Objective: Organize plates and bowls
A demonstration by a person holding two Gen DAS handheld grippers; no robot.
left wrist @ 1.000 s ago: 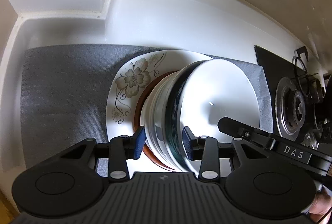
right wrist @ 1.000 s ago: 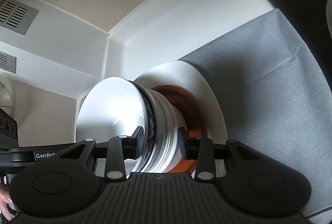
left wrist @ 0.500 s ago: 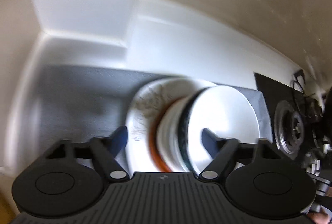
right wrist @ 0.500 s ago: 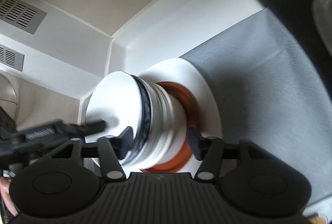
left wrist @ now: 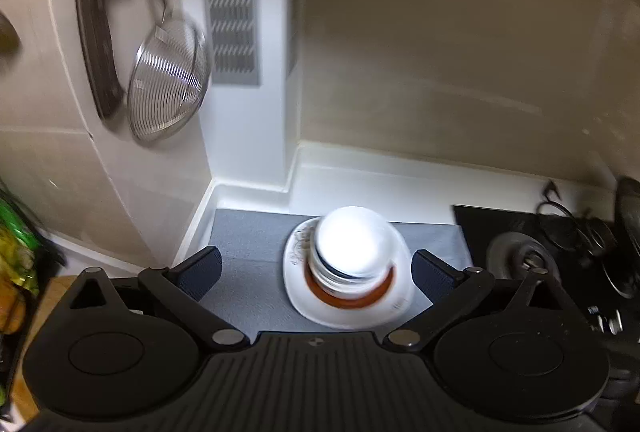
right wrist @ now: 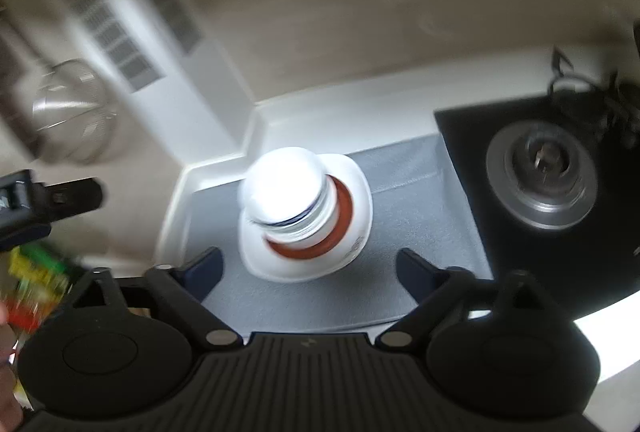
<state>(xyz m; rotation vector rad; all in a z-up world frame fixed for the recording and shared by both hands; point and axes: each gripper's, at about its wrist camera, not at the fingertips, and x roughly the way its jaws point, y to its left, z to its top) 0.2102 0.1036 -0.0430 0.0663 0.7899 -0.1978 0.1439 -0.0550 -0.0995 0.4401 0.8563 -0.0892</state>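
Observation:
A stack of bowls with a white bowl on top sits on an orange-brown plate, which rests on a white floral plate on a grey mat. The stack also shows in the right wrist view. My left gripper is open and empty, pulled back and above the stack. My right gripper is open and empty, also back from the stack. The left gripper shows at the left edge of the right wrist view.
A black stove top with a burner lies right of the mat. A metal strainer hangs on the left wall beside a vent grille. White counter edge and wall corner stand behind the mat. Colourful packets lie at left.
Both grippers opened, let go of the bowl stack, and pulled back and up away from it. The stack stays on the plates.

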